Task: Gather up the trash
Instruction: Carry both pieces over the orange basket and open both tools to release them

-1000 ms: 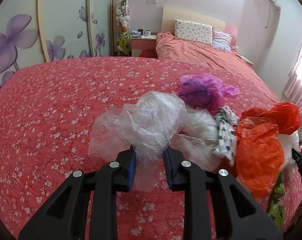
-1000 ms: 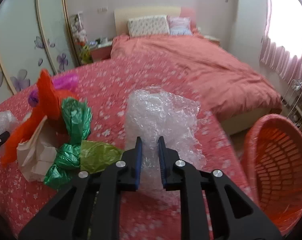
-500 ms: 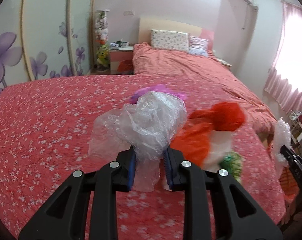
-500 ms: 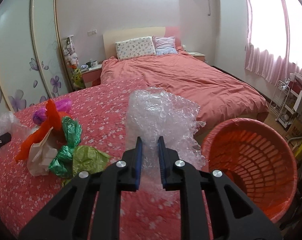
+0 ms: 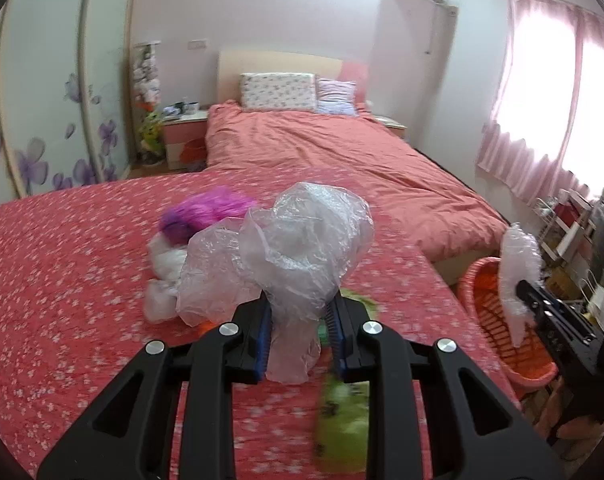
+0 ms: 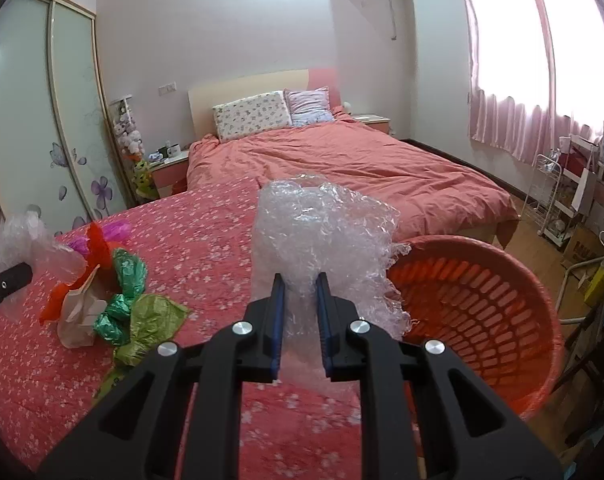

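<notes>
A crumpled sheet of bubble wrap (image 6: 322,236) was held pinched between the narrowed fingers of the right gripper (image 6: 300,320), raised above the bed edge and just beside the rim of the orange basket (image 6: 514,304), which stood on the floor against the floral bedspread (image 6: 206,240). A wad of thin clear plastic film (image 5: 298,248) was clamped in the same way by the left gripper (image 5: 298,336), well back over the bedspread and farther from the basket.

The step in hand was judged to be the carry to the basket. It would be done well if the bubble wrap were brought fully over the open mouth before the fingers were parted, since so light a sheet could drift or catch on the rim. The film should be followed over only once the right gripper was out of the way.

The bubble wrap was seen to be stiff, blistered and translucent, bunched into a ragged fan. The film appeared softer and smoother, ballooned into a loose knot with a limp tail hanging below the fingers. The basket was round, of slotted moulded plastic. On the bedspread a small heap was left: a purple bag (image 5: 206,212), a red bag (image 6: 96,248), shiny green foil (image 6: 122,300), a yellow-green wrapper (image 6: 154,320) and a pale paper bag (image 6: 78,312).
</notes>
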Available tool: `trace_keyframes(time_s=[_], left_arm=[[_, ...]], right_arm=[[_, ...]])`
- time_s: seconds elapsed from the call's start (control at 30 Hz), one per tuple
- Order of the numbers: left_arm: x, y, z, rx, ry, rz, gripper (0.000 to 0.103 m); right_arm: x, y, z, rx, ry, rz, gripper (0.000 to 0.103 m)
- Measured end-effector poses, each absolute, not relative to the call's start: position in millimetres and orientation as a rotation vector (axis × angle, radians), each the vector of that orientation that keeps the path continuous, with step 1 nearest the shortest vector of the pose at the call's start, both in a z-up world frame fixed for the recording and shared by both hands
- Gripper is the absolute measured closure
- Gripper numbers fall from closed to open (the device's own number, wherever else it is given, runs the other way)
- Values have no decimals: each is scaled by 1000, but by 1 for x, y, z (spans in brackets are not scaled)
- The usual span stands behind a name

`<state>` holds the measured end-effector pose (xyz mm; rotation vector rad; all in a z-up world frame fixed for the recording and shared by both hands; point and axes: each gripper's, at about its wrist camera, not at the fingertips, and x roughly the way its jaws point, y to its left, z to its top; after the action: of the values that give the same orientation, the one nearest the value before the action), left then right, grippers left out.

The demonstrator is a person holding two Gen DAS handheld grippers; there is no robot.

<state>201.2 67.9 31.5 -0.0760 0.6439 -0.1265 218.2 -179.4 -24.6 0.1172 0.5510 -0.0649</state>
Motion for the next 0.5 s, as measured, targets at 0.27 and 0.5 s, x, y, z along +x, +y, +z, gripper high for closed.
trace_keyframes(time_s=[0.27, 0.5], left_arm=[[203, 25, 28, -53, 655, -242, 78], [211, -13, 17, -39, 681, -320, 78]], right_arm=[[205, -210, -23, 130, 534, -119, 87], [197, -239, -24, 149, 524, -171, 87]])
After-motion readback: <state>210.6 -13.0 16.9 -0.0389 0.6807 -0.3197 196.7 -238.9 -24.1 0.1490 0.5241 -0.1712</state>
